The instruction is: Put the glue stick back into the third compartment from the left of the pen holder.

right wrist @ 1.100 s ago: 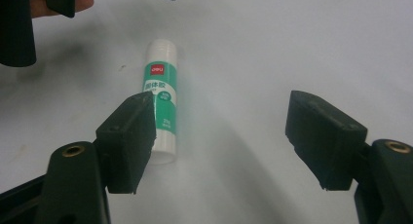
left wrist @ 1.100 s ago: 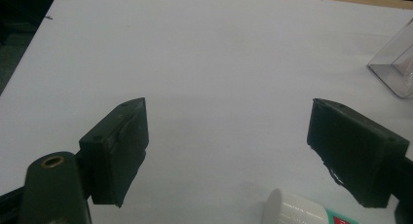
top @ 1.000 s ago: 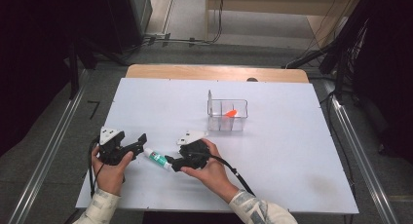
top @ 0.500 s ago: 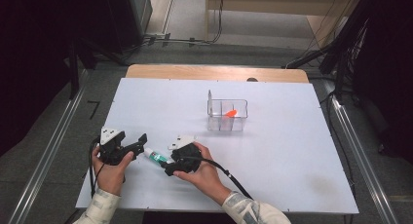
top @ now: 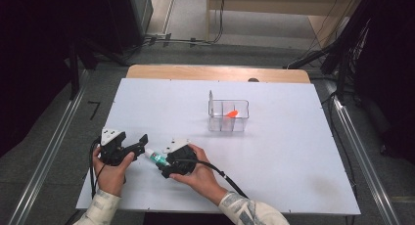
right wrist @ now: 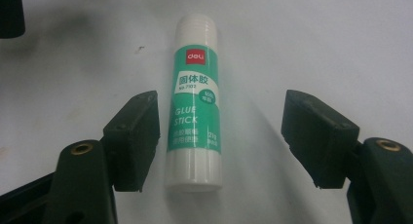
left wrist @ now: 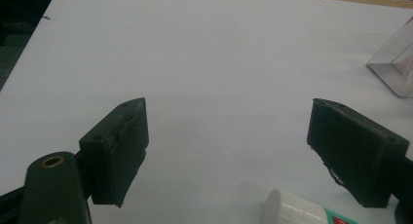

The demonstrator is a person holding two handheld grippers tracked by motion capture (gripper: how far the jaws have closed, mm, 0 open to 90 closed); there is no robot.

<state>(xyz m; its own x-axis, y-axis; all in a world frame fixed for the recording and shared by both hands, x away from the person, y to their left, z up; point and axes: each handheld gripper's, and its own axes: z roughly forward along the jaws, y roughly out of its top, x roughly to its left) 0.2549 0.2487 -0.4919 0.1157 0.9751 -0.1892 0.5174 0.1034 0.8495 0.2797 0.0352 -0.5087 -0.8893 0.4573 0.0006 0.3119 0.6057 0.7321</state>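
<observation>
Lengthwise, glue stick (right wrist: 195, 102) cap-away

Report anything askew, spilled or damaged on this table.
Nothing spilled or damaged. The glue stick lies on its side between the right gripper jaws, cap on. The clear box stands upright.

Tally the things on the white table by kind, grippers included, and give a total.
Green-and-white glue stick: 1
Clear plastic divided box: 1
Small orange thing in that box: 1
Black two-jaw grippers, left gripper and right gripper: 2
Total: 5
</observation>
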